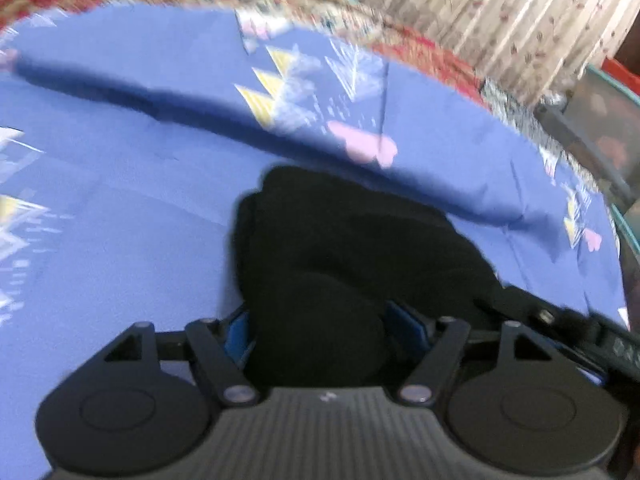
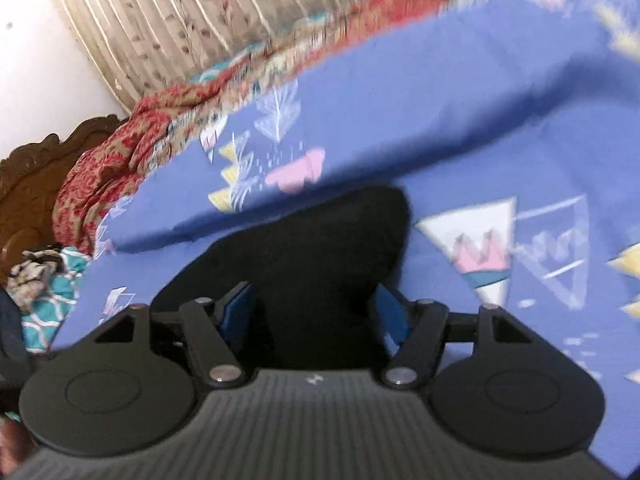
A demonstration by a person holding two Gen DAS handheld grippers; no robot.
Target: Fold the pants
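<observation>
My left tongs (image 1: 316, 320) and right tongs (image 2: 316, 312) each pinch a bunch of pants (image 1: 340, 248), lifting them toward twelve o'clock over the sheet (image 1: 120, 200) to fold

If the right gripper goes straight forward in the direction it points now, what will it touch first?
The black pants. The fabric already bunches between the blue pads of the right gripper and extends ahead of it. Beyond that lies the blue bedsheet, with a raised fold crossing the path. Depth is hard to judge because the picture is blurred.
</observation>
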